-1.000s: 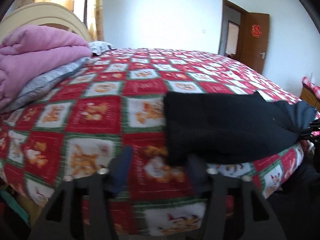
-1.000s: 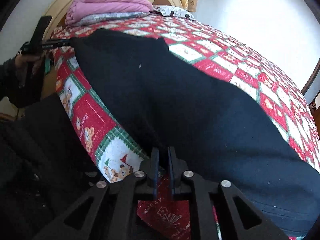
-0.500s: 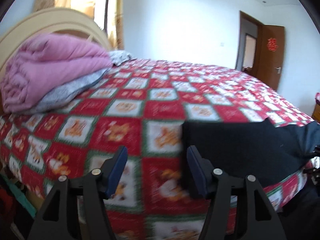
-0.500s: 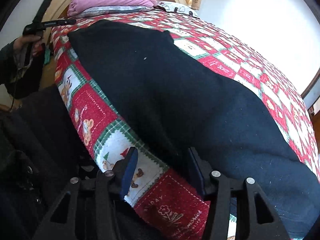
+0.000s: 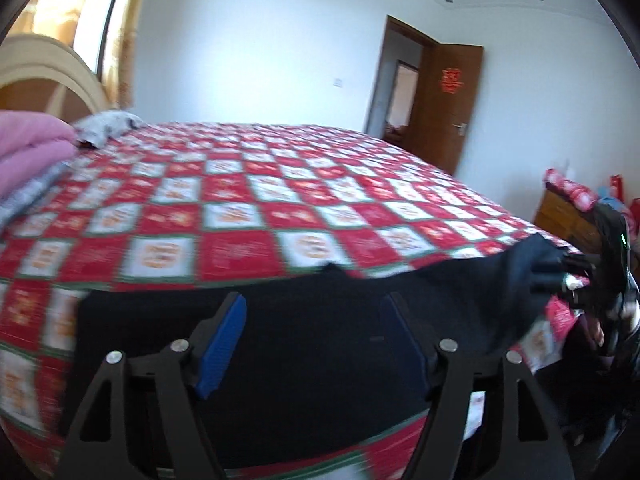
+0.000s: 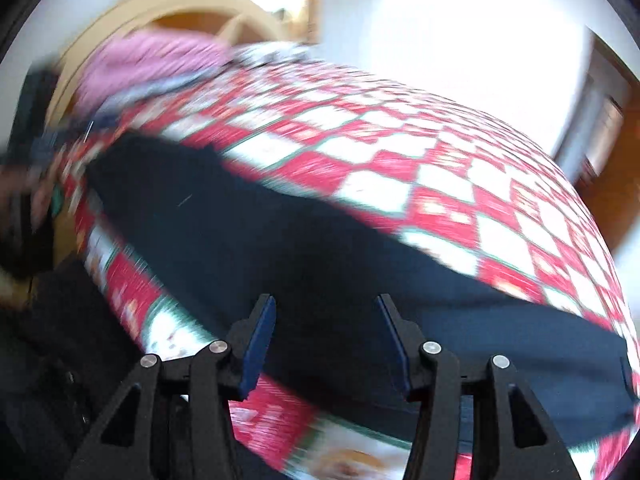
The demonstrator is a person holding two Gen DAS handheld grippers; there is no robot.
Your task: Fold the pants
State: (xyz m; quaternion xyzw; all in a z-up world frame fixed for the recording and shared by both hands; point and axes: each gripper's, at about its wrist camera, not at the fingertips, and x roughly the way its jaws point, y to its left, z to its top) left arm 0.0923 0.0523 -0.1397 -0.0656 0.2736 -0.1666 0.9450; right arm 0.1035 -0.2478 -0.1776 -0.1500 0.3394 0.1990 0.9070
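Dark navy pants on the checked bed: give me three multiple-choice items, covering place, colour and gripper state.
1. Where do the dark navy pants lie?
A. along the near edge of the bed
B. on the pink blanket
C. on the floor

2. What colour are the pads on the left gripper?
A. orange
B. blue
C. white

3. How does the right gripper stand?
A. shut on the pants
B. open
C. out of view

Answers: 1 A, they stretch along the red-and-white checked bedspread edge; 2 B, blue strips line both fingers; 3 B, a wide gap, nothing pinched.

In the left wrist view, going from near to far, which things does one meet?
Left gripper → black pants → red checked bedspread → white wall.
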